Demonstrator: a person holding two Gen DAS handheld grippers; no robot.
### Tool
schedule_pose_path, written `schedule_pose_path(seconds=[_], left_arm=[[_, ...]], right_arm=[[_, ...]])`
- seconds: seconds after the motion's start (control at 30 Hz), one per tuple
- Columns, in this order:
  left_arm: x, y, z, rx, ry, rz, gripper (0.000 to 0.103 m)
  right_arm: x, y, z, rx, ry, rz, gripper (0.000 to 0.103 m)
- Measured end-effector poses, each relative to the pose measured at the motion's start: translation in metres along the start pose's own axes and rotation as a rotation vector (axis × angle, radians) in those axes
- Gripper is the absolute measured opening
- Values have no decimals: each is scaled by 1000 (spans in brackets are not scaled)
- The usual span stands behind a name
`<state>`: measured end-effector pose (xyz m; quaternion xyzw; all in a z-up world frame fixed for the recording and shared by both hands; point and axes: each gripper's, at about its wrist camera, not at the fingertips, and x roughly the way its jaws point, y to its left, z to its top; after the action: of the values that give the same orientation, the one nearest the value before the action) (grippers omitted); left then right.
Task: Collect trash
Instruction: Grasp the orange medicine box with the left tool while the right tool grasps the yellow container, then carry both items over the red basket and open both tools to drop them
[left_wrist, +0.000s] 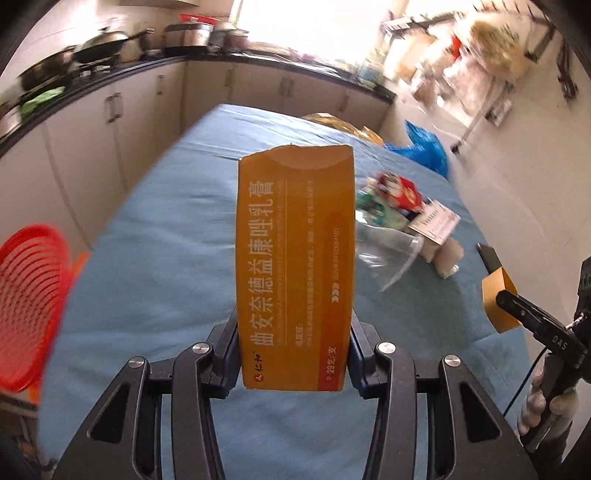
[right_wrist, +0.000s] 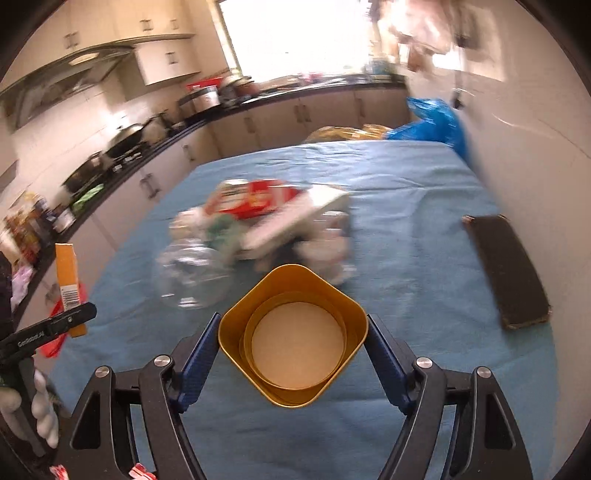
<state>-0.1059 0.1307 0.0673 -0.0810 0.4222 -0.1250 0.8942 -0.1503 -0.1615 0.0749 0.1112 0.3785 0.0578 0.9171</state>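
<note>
My left gripper (left_wrist: 293, 350) is shut on an orange carton (left_wrist: 295, 266) printed with white characters, held upright above the blue tablecloth (left_wrist: 166, 240). My right gripper (right_wrist: 293, 354) is shut on a gold, open-topped tin (right_wrist: 293, 336), its blue pads pressing both sides. The tin (left_wrist: 498, 299) and the right gripper show at the right edge of the left wrist view. The carton (right_wrist: 68, 280) shows at the left of the right wrist view. A pile of trash (right_wrist: 266, 221) lies mid-table: a red and white packet, a white box, a clear plastic cup (right_wrist: 192, 277) and crumpled paper.
A dark flat pad (right_wrist: 506, 269) lies at the table's right side by the wall. A blue plastic bag (right_wrist: 432, 125) sits at the far corner. A red basket (left_wrist: 29, 310) stands left of the table. Kitchen counters with pots (left_wrist: 103, 44) run along the left and back.
</note>
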Motion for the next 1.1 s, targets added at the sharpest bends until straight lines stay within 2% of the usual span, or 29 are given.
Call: schedule_pose_path(seconds=[0.1,0.23,0.37,0.43,0.6,0.8,0.87,1.1], left_arm=[[-30,38,-6,-44,-43,73,45],[-59,96,-11,-105,-95,231,45],[-70,164,-17,-200,-100,353,45],[-69,192,-18,-245,-89,380,45],[-57,247,-25,-352,-42,362,45],[-58,262,-34,-381,-53,332,48],[-62,264,-36,-391,-63,318,60],[-75,262,-41,-397,-99,315,67]], right_arm=[[6,41,2,-53,16,70,82],[30,112,5,-128,61,190,82],[63,187,6,-189,107,312,82],[81,228,8,-215,128,379,82],[127,310,10,-225,194,526,82],[170,375,5,-215,266,633,83],[179,387,4,-211,280,647,83],[182,380,7,-183,278,629,88]])
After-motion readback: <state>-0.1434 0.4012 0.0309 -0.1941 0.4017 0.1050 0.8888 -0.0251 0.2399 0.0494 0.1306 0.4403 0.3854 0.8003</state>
